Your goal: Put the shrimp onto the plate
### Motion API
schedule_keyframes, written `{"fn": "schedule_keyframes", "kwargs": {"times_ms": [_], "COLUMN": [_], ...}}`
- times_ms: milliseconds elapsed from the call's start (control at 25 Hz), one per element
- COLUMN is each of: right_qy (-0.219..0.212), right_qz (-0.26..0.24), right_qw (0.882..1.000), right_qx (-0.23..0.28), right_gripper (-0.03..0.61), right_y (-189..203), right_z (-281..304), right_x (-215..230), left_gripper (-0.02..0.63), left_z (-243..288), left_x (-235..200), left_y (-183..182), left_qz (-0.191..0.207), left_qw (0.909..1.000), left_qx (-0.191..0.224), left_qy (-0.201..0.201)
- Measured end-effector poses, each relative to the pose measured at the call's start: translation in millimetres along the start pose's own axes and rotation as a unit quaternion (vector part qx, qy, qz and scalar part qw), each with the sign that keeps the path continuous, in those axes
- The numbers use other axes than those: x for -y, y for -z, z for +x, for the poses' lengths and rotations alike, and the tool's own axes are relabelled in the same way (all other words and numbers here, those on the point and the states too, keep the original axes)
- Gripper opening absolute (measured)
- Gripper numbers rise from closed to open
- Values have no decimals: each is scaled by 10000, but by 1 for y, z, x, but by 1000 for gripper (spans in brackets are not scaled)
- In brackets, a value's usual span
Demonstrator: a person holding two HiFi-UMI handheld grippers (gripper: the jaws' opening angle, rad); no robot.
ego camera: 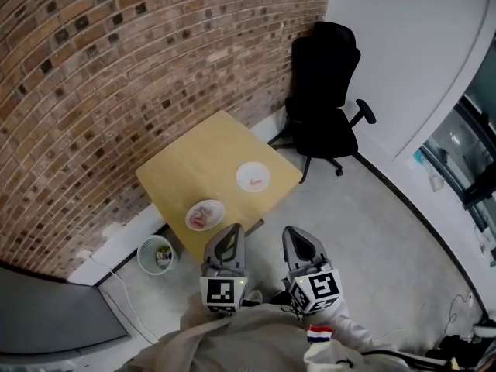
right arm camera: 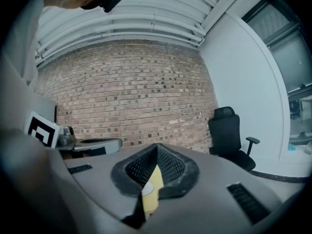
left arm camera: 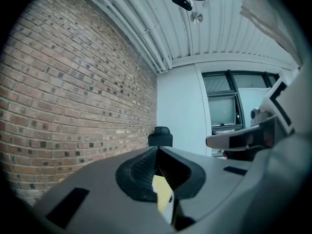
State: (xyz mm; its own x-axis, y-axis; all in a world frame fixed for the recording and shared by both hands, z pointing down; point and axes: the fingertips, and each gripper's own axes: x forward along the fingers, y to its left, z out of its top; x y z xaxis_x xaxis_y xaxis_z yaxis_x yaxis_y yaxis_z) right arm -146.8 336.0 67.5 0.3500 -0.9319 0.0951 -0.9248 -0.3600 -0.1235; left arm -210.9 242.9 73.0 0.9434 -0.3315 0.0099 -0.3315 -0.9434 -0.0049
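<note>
In the head view a light wooden table (ego camera: 194,165) stands against the brick wall. On it sits a white plate (ego camera: 253,177) with a small pink piece, probably a shrimp (ego camera: 256,182). Nearer the front edge is a second dish (ego camera: 204,215) holding pinkish-red bits. My left gripper (ego camera: 232,230) and right gripper (ego camera: 291,233) hover side by side over the floor, short of the table and pointing level toward it. In both gripper views the jaws meet at the tip with nothing held: left gripper (left arm camera: 157,150), right gripper (right arm camera: 157,146). A yellow strip of table shows through each gap.
A black office chair (ego camera: 325,91) stands right of the table near the white wall. A pale green waste basket (ego camera: 156,255) sits on the floor left of the table by the wall. Windows line the right side. Cables lie at the lower right.
</note>
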Motion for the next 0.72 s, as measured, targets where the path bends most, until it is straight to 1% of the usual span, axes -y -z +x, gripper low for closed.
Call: {"fn": "schedule_keyframes", "kwargs": {"times_ms": [120, 320, 480, 600, 720], "right_qy": [-99, -439, -779, -1058, -1367], "right_qz": [3, -49, -62, -75, -71], "right_qw": [10000, 9990, 9969, 9943, 9904], "right_qx": [4, -3, -59, -123, -213], "right_gripper": [23, 23, 23, 23, 23], "right_y": [-1, -2, 0, -2, -4], "right_z": [20, 56, 90, 118, 148], "right_x": [4, 9, 15, 23, 31], "left_gripper": [12, 12, 12, 12, 12], "left_z": [10, 25, 44, 62, 82], "left_x": [-13, -37, -55, -67, -79], "left_y": [0, 6, 12, 18, 23], "left_qz": [35, 98, -16, 97, 72], "left_qw": [9999, 9987, 9962, 9937, 9897], "left_qx": [27, 15, -3, -97, -210], "left_qy": [-121, -499, -870, -1112, -1417]}}
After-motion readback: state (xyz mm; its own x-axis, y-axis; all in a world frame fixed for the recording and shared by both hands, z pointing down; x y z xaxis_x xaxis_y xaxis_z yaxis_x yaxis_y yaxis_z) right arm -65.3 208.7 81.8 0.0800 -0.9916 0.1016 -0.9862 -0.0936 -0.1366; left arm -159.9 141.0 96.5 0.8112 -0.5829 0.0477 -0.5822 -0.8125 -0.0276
